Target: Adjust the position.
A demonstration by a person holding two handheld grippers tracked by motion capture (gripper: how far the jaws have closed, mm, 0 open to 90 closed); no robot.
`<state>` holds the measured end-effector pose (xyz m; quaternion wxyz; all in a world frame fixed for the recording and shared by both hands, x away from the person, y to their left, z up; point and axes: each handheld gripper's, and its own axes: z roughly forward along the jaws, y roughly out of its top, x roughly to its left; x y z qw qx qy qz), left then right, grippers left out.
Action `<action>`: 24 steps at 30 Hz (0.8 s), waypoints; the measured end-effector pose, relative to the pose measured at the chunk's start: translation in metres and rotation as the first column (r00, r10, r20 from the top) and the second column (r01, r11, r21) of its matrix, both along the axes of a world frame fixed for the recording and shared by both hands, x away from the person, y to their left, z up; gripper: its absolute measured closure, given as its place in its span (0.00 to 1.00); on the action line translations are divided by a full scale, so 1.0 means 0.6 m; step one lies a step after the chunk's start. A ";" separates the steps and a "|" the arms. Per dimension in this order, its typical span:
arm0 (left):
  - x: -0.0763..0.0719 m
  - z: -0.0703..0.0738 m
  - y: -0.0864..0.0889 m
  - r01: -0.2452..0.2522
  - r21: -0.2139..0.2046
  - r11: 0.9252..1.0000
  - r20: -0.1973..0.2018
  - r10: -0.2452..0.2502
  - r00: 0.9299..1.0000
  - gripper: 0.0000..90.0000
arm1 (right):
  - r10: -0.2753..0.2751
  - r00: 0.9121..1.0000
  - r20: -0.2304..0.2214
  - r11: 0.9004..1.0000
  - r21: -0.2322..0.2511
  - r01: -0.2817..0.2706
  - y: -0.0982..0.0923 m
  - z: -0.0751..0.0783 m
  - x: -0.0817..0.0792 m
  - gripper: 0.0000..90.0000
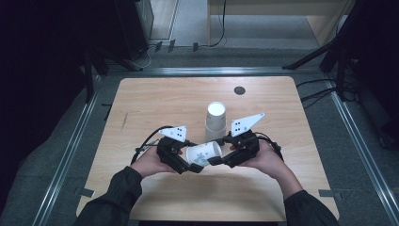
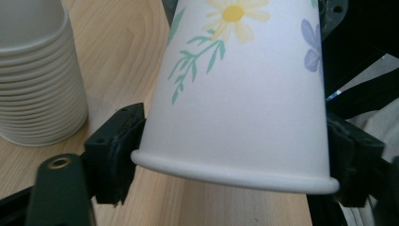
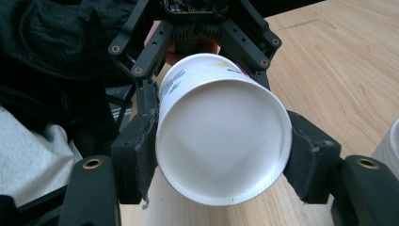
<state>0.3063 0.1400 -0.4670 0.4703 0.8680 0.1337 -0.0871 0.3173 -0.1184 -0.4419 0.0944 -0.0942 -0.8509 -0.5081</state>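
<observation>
The flowered cup (image 1: 203, 154) lies sideways off the table (image 1: 141, 103), at six o'clock of the cup stack (image 1: 216, 122). The left gripper (image 1: 181, 160) clasps its rim end; the right gripper (image 1: 225, 157) is clamped on its base end. Thin paper: it looks light, easily crushed and a bit slick. The rolled rim and the base seem the stiffest holds.

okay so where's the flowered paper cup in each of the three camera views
High view: flowered paper cup lies sideways near the table's front, between the left tongs and the right tongs.
Left gripper view: cup fills the centre, rim lowest.
Right gripper view: cup centre, its base facing the camera.
Shared landmark: stack of white cups.
</observation>
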 end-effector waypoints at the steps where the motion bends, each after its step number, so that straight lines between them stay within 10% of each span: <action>1: 0.000 0.000 0.000 0.001 0.004 1.000 0.001 -0.001 1.000 0.22 | -0.001 1.000 -0.001 1.000 0.001 0.001 0.000 0.000 0.000 0.39; 24: 0.003 0.017 0.018 -0.014 0.041 0.999 -0.006 0.014 1.000 0.26 | -0.012 1.000 0.011 0.998 -0.055 0.013 0.001 -0.009 0.001 0.28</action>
